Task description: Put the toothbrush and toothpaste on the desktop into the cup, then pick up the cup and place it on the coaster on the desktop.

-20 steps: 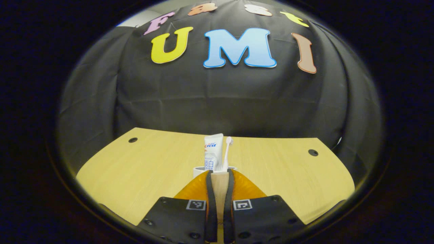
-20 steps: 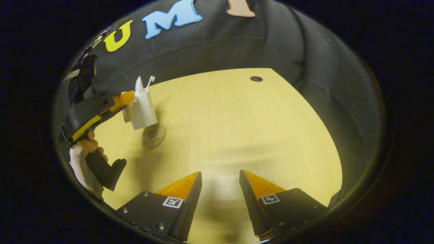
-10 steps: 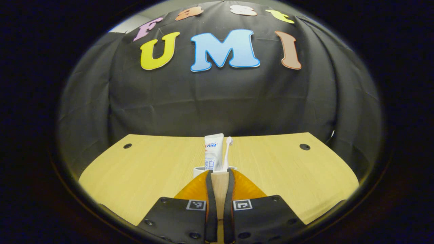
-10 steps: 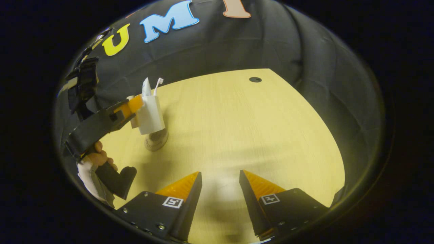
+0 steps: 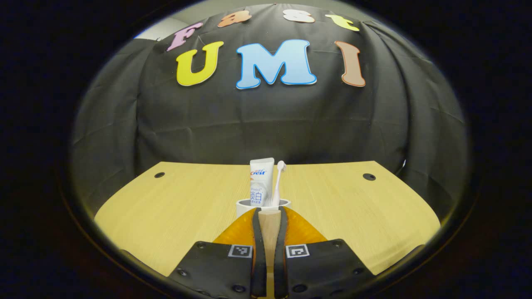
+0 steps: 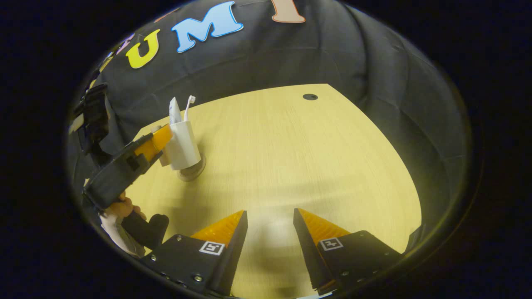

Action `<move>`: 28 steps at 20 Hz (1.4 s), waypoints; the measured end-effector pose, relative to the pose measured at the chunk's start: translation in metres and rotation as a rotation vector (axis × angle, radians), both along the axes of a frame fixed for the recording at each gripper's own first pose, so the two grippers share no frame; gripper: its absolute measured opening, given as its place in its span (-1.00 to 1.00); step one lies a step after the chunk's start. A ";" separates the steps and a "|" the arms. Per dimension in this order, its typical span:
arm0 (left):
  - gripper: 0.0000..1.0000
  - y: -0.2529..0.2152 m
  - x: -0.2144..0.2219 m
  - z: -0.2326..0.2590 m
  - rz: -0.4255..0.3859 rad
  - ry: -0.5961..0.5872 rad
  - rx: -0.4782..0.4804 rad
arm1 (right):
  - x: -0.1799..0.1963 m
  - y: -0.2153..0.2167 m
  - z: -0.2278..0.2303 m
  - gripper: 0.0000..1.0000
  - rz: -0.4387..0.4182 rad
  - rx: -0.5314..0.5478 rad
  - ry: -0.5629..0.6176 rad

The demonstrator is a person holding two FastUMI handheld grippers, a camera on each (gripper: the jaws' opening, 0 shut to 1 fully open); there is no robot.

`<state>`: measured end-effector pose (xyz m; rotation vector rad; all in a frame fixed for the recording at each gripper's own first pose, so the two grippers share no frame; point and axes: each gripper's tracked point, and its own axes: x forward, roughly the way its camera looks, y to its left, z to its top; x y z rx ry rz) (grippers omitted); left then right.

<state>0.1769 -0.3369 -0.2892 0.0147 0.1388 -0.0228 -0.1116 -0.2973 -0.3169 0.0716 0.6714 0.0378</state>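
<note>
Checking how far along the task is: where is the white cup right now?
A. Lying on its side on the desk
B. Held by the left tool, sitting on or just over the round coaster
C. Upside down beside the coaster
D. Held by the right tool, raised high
B: in the right gripper view the left tool grips the upright cup with its base at the coaster; contact cannot be told.

Recording booth, black cloth wall (image 5: 270, 120), bare wooden desktop (image 6: 299, 158)

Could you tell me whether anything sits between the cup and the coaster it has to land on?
Nothing visible does. The cup, gripped by the left gripper and holding the toothpaste and toothbrush, is right over the coaster, apparently on it.
</note>
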 end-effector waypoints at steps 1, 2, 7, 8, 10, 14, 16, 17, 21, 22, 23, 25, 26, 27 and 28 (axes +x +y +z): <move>-0.71 0.001 -0.003 -0.001 -0.001 -0.008 -0.005 | 0.001 -0.001 0.000 0.36 0.002 -0.005 -0.003; -0.53 0.004 -0.006 -0.003 0.004 -0.012 -0.011 | 0.001 -0.001 0.000 0.36 0.003 -0.006 -0.007; -0.46 0.009 -0.022 -0.020 0.014 0.018 -0.023 | 0.002 -0.001 -0.001 0.36 0.004 -0.011 -0.015; -0.58 0.010 -0.027 -0.026 0.014 0.029 -0.024 | 0.002 -0.001 -0.002 0.35 0.006 -0.009 -0.017; -0.47 0.014 -0.035 -0.035 0.017 0.047 -0.030 | 0.003 0.000 -0.003 0.36 0.008 -0.004 -0.023; -0.47 0.023 -0.036 -0.071 0.012 0.149 -0.052 | 0.004 0.000 -0.004 0.36 0.025 -0.010 -0.031; -0.42 0.025 -0.034 -0.069 0.003 0.132 -0.047 | 0.004 0.000 -0.004 0.36 0.031 -0.014 -0.035; -0.43 0.024 -0.036 -0.068 0.000 0.128 -0.042 | 0.004 -0.001 -0.005 0.36 0.032 -0.018 -0.035; -0.34 0.029 -0.041 -0.068 -0.004 0.134 -0.101 | 0.004 -0.001 -0.005 0.36 0.023 -0.022 -0.036; -0.26 0.029 -0.042 -0.065 -0.007 0.129 -0.104 | 0.004 -0.001 -0.005 0.36 0.022 -0.022 -0.037; -0.19 0.030 -0.044 -0.060 -0.008 0.121 -0.097 | 0.003 -0.001 -0.004 0.36 0.023 -0.023 -0.040; -0.17 0.032 -0.051 -0.051 -0.011 0.107 -0.089 | 0.004 0.001 -0.003 0.36 0.027 -0.019 -0.047; -0.05 0.032 -0.056 -0.047 -0.018 0.107 -0.095 | 0.005 0.001 -0.003 0.36 0.033 -0.016 -0.052; -0.05 0.033 -0.062 -0.043 -0.021 0.108 -0.098 | 0.005 0.002 -0.002 0.36 0.040 -0.014 -0.059; -0.04 0.035 -0.069 -0.037 -0.026 0.105 -0.097 | 0.006 0.002 -0.001 0.36 0.049 -0.014 -0.070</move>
